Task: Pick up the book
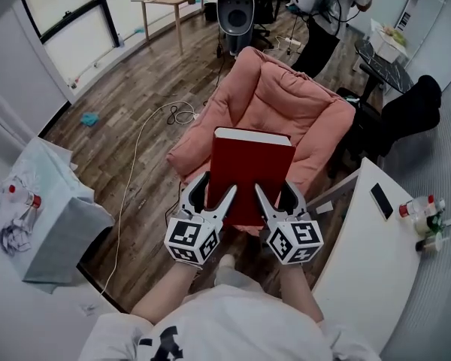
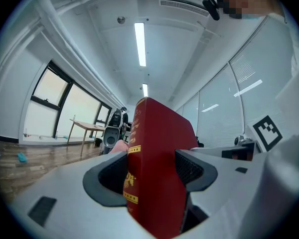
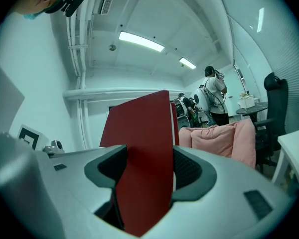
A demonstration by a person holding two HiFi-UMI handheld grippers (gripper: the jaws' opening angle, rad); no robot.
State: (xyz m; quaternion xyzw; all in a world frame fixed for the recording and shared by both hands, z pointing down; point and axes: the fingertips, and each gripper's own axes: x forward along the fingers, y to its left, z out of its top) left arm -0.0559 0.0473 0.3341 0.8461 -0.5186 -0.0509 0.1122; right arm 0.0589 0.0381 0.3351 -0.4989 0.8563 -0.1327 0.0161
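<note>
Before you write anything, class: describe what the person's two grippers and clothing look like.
The left gripper and right gripper are both white. Each has two tapering fingers lined on the inside with dark textured pads. Each carries a white cube printed with black square markers. The person wears a white top with a black print.

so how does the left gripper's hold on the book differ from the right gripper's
The left gripper clamps the red book at its lower left corner, across the spine with its gold print. The right gripper clamps the lower right corner, where only plain red cover shows. Both are shut on the book, holding it over the pink armchair.
</note>
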